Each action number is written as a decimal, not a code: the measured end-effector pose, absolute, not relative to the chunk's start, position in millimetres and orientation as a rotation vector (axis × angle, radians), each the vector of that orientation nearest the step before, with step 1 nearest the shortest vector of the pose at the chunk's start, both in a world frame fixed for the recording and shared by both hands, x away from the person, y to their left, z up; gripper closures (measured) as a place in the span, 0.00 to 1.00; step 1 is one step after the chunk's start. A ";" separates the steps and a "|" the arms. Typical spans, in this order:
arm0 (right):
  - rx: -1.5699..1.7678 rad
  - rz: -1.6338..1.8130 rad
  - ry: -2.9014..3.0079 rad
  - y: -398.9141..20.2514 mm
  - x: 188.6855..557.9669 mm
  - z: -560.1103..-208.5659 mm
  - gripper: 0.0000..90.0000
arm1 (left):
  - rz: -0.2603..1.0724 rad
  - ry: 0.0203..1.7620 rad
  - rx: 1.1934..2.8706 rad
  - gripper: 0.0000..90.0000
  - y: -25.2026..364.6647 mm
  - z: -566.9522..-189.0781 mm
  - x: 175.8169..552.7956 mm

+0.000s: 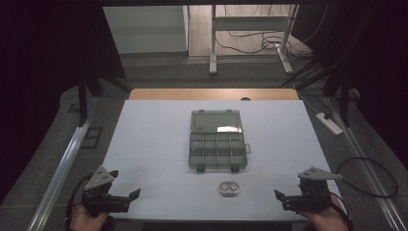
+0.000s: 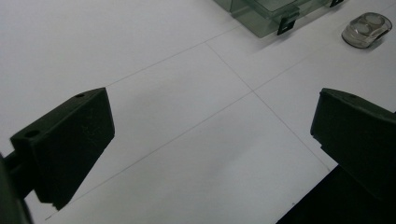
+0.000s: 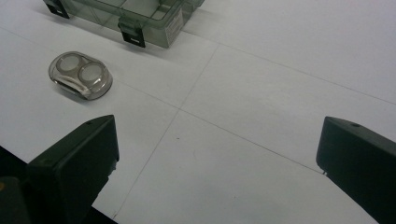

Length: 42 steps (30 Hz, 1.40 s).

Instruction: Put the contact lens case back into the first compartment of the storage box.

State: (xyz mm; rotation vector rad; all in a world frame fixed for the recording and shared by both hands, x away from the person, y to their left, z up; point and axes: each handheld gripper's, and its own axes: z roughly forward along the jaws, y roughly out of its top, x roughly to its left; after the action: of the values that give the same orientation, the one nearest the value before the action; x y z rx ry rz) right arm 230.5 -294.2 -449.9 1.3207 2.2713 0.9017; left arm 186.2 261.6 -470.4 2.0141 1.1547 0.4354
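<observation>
The left gripper (image 1: 129, 196) and right gripper (image 1: 280, 196) sit nearest the camera, at the two near corners of the table (image 1: 144, 134), each held in a hand at the bottom edge. Both have their jaws spread wide with nothing between them; in each gripper view there is only bare white table between the black jaws.

The largest thing on the table is the box (image 1: 219, 140), a clear grey organiser lying open at the centre, its lid folded back on the far side and its divided tray towards the person. Two black latches hang on its near edge.

Just in front of the box, a little right of centre, lies the case (image 1: 228, 188), a small clear oval with two round wells. It is apart from the box and from both grippers.

The step in hand looks like fetching the case for the box. The right gripper is somewhat nearer and sees it plainly ahead to its left (image 3: 80, 74). A good approach would come in low from the right, jaws kept wide, and turn the hand so the jaws close across the case's narrow width rather than its length. The shell looks smooth and shallow, so seat the jaws low on its sides before closing, or it may skid on the table.
</observation>
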 end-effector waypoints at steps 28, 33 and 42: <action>1.286 0.897 2.349 -291.3 233.2 -451.2 0.00 | 0.404 1.149 1.994 0.00 264.9 -471.0 186.8; 1.249 0.912 2.383 -288.8 233.4 -451.0 0.00 | 0.405 1.152 1.995 0.00 264.6 -471.0 186.8; 1.180 0.975 2.385 -283.7 234.3 -449.7 0.00 | 0.404 1.154 1.996 0.00 264.4 -471.0 186.8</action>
State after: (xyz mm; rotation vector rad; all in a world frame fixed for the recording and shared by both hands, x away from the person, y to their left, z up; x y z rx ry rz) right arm 234.3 -283.7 -449.7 1.1796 2.3854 0.9746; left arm 186.8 264.4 -471.0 1.9957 1.1540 0.4041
